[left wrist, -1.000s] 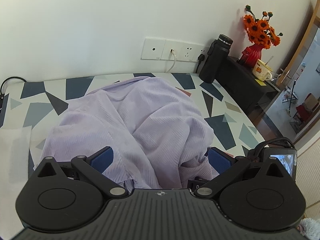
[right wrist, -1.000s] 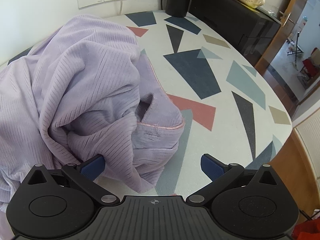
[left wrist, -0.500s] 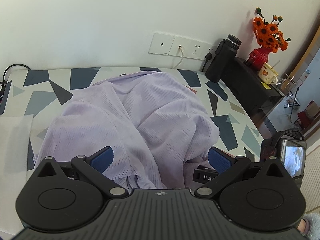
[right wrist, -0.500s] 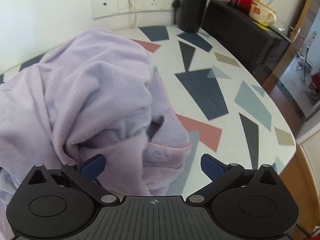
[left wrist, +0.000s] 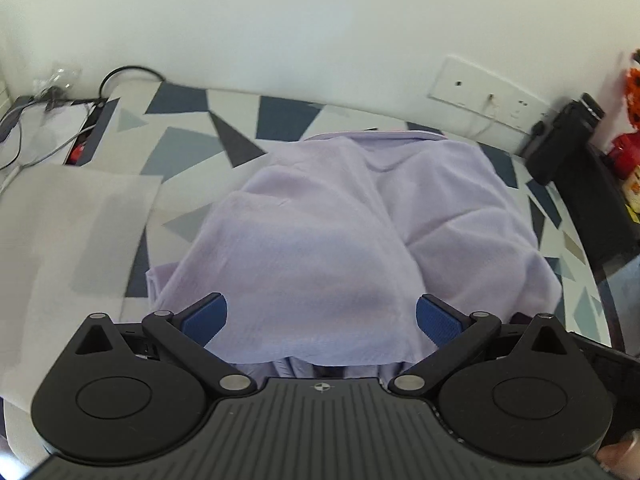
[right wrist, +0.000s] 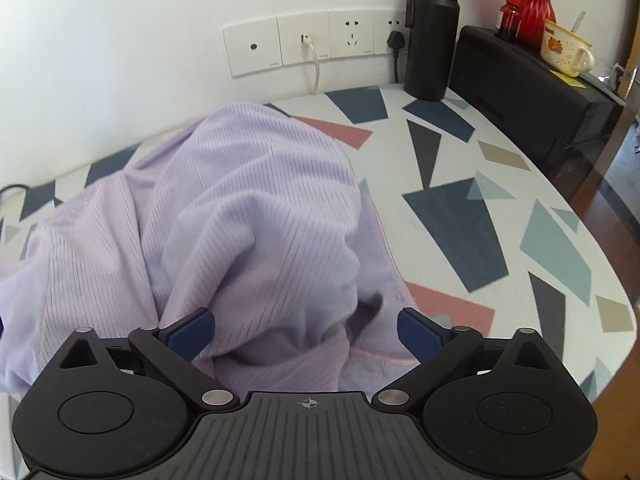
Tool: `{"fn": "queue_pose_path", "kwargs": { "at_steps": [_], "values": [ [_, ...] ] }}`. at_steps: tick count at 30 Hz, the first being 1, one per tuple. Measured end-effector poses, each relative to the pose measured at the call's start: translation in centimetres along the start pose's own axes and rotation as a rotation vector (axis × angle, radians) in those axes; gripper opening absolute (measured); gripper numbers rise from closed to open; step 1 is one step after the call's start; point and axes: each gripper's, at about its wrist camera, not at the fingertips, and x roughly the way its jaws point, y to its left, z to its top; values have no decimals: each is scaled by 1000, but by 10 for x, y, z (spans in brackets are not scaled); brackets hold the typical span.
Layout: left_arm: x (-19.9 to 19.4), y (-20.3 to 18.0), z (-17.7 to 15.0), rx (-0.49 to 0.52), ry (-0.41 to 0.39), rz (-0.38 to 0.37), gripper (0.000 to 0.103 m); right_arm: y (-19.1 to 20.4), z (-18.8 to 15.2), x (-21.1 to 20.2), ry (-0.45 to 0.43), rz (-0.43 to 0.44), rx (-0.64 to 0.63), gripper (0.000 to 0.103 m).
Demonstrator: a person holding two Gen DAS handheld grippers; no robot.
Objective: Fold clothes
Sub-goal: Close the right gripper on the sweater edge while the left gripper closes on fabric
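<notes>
A crumpled lilac ribbed garment (left wrist: pixel 340 216) lies heaped on the patterned table (left wrist: pixel 192 140). My left gripper (left wrist: pixel 320 318) hovers open at the near edge of the heap, blue pads wide apart with cloth bulging between them. In the right wrist view the same garment (right wrist: pixel 224 208) rises in a mound with a pink-trimmed hem near the front. My right gripper (right wrist: pixel 306 330) is open too, its pads on either side of a fold. Neither pair of pads presses on the cloth.
A black bottle (right wrist: pixel 430 36) stands at the wall by the sockets (right wrist: pixel 304 40), with a plugged-in white cable. A black cabinet (right wrist: pixel 532 96) carries a red vase and a mug. Grey cloth (left wrist: pixel 68 216) and cables (left wrist: pixel 44 116) lie at the left.
Both grippers pulled back and rose, so more of the garment and table shows. The left view swung leftward, revealing the cables and grey cloth. Both stayed open.
</notes>
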Motion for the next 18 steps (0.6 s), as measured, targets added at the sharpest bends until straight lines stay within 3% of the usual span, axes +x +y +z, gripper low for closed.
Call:
{"fn": "queue_pose_path", "kwargs": {
  "at_steps": [2, 5, 10, 11, 13, 15, 18],
  "values": [
    [10, 10, 0, -28, 17, 43, 103, -3, 7, 3, -16, 14, 3, 95],
    [24, 15, -4, -45, 58, 66, 103, -5, 16, 10, -33, 30, -2, 86],
    [38, 15, -9, -61, 92, 68, 103, -6, 18, 27, 13, 67, -25, 42],
    [39, 14, -9, -60, 92, 71, 103, -4, 15, 26, 8, 63, -45, 39],
    [41, 11, -9, -57, 92, 76, 103, -2, 10, 23, -9, 56, -86, 20],
    [42, 8, -8, -52, 92, 79, 103, -4, 5, 16, -31, 59, -110, 10],
    [45, 4, -9, -52, 93, 79, 101, -16, 1, 4, -49, 82, -100, 6]
  ]
}}
